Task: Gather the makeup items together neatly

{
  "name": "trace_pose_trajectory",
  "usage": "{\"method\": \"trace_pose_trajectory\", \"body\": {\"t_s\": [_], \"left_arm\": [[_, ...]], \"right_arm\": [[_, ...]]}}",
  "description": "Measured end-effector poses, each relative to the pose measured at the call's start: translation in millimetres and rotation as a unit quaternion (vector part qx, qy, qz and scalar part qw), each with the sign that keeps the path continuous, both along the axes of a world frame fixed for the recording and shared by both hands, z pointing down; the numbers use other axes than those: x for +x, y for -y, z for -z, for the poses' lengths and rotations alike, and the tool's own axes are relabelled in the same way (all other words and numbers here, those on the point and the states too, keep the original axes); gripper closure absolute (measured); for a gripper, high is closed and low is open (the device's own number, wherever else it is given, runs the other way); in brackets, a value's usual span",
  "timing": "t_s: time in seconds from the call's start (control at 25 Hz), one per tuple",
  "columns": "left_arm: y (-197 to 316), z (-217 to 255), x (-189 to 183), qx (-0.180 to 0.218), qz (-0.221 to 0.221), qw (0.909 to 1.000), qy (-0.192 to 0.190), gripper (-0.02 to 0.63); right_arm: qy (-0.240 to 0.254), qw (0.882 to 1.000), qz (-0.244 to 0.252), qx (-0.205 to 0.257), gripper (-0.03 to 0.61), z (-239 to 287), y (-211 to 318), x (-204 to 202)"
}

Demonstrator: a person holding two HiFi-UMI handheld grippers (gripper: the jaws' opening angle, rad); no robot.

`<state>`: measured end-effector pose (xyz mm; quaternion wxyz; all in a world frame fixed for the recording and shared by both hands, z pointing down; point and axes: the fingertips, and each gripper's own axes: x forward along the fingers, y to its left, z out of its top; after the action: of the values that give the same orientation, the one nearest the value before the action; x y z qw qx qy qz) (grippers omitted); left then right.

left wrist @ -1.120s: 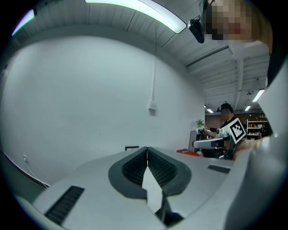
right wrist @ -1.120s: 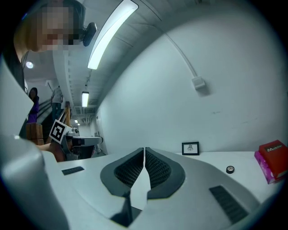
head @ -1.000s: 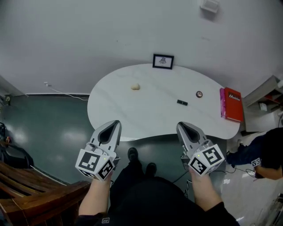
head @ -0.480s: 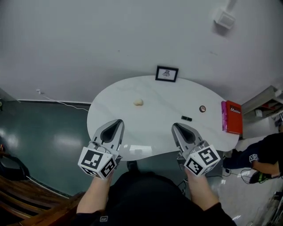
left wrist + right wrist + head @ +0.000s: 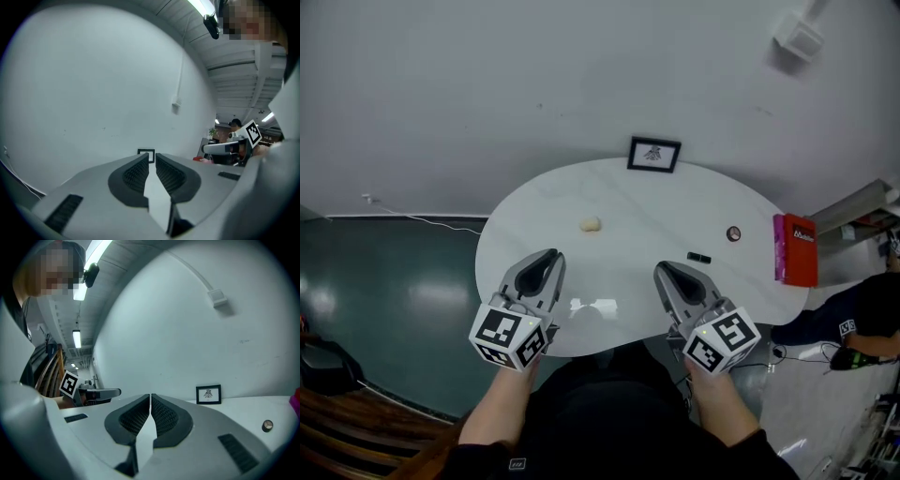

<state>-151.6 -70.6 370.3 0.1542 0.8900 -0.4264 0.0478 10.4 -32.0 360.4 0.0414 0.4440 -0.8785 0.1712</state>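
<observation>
Left gripper (image 5: 550, 257) and right gripper (image 5: 662, 271) hang above the white table (image 5: 647, 220) (near edge).

Glossy white table (image 5: 637, 202), matt grey plastic left gripper (image 5: 548, 257); shiny dark-green floor (image 5: 394, 272)

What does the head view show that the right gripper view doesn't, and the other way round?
Only the head view: the beige lump and the small black item lying on the white table. Only the right gripper view: lit ceiling lights, and a close look along its own jaws, which are closed together. Both: the framed picture, the small round case and the left gripper.
</observation>
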Motion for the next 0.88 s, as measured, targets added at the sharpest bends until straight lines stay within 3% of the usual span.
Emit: {"method": "trace_pose_trajectory", "body": {"t_s": [0.12,0.52,0.72,0.88], "left_arm": [[20.3,-19.7,10.0,-0.015,0.011,0.9997,0.017,0.512],[75.1,-100.7,35.0,-0.097,0.056,0.9933,0.028,0.459],[97.8,-158.2,41.1,-0.148,0.075,0.9856,0.031,0.386],[114.7,-193.1,38.2,-0.172,0.100,0.9793,0.036,0.374]], "right_arm": [[0.002,1.000,0.015,-0.013,0.541,-12.4,21.2,6.4],[-0.004,0.994,0.085,-0.071,0.541,-61.7,64.4,13.3],[-0.008,0.988,0.108,-0.109,0.541,-96.9,71.0,12.3],[-0.004,0.983,0.129,-0.133,0.541,-116.8,68.7,4.1]]}}
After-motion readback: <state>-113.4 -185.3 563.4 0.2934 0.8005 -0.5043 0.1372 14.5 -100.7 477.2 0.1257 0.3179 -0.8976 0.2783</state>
